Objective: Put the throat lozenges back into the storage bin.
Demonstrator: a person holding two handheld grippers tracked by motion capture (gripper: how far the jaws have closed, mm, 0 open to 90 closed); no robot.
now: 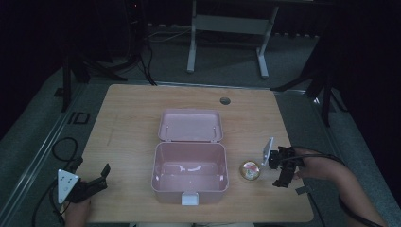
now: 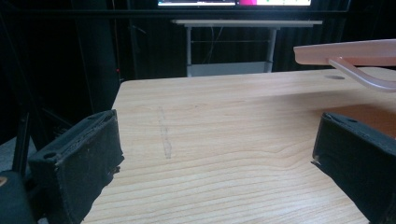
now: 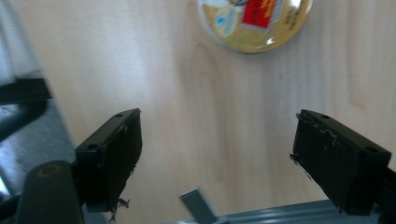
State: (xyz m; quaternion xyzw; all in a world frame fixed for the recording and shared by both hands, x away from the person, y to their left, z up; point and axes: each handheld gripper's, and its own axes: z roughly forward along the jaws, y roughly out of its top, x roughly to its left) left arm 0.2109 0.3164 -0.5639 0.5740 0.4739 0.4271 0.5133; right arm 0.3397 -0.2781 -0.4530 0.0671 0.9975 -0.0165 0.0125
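Observation:
A pink plastic box (image 1: 189, 173) stands open in the middle of the wooden table (image 1: 127, 123), its lid (image 1: 190, 125) folded back flat behind it and a white latch (image 1: 189, 198) on its front wall. Inside it looks bare. A small round gold tin (image 1: 250, 170) with a red label lies just right of the box. My right gripper (image 1: 279, 169) hovers right of the tin, open, with nothing between its jaws. In the right gripper view the tin (image 3: 254, 23) lies ahead of the gripper (image 3: 217, 140). My left gripper (image 1: 92, 166) rests open near the table's front left corner.
In the left gripper view, bare wood lies ahead of the gripper (image 2: 215, 140), and the pink lid's edge (image 2: 345, 51) juts in at the upper right. A cable hole (image 1: 225, 100) sits near the far edge. A white desk frame (image 1: 227, 28) stands beyond the table.

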